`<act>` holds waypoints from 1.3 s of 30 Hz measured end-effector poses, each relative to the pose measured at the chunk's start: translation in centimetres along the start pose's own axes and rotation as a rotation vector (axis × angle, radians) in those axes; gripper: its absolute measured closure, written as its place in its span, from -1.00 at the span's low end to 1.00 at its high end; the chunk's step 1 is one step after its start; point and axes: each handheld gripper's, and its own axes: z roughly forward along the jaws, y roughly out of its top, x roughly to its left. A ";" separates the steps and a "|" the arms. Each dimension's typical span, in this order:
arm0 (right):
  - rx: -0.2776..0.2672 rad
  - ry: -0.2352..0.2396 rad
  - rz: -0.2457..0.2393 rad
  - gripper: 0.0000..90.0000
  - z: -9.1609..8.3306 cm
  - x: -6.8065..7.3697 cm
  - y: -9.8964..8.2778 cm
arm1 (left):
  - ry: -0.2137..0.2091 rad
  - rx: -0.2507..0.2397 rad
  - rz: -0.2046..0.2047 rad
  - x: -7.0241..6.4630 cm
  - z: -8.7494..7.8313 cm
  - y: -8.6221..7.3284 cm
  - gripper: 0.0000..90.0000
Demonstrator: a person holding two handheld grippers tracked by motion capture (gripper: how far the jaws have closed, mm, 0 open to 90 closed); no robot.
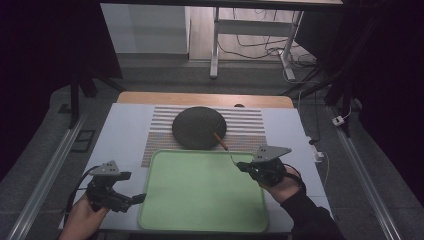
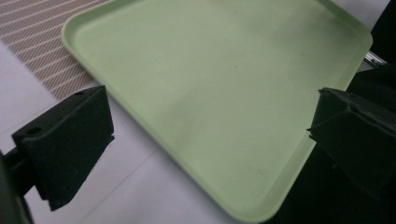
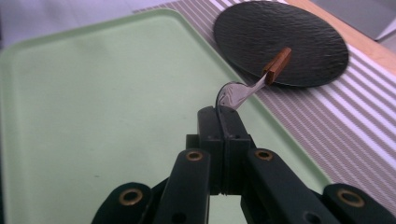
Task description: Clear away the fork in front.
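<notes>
A spoon (image 3: 243, 91) with a metal bowl and a brown wooden handle (image 1: 220, 140) is held over the far right edge of a pale green tray (image 1: 200, 192). My right gripper (image 3: 222, 114) is shut on the spoon's bowl, and the handle points up toward a round black plate (image 3: 280, 32). In the high view the right gripper (image 1: 242, 166) sits at the tray's right side. The plate (image 1: 198, 127) lies on a striped placemat (image 1: 250, 125) behind the tray. My left gripper (image 1: 137, 199) is open beside the tray's left front corner, its jaws (image 2: 210, 126) wide apart with nothing between them.
The tray (image 2: 210, 70) rests on a white tabletop (image 1: 122, 132) with a wooden strip (image 1: 200, 99) along its far edge. Beyond the table are a desk frame (image 1: 215, 45) and loose cables (image 1: 260, 47) on the floor. Metal rails (image 1: 50, 170) run along both sides.
</notes>
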 end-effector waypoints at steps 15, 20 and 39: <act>-0.037 0.169 0.021 1.00 0.2 2.7 -0.3 | -0.062 0.044 0.131 -0.2 4.2 4.9 -1.00; -0.045 0.224 0.019 1.00 0.3 3.6 -0.2 | -0.093 0.070 0.182 -0.6 5.8 6.5 -1.00; -0.069 0.448 -0.063 1.00 0.0 5.5 0.5 | -0.192 0.215 0.570 -3.2 10.7 10.2 -0.63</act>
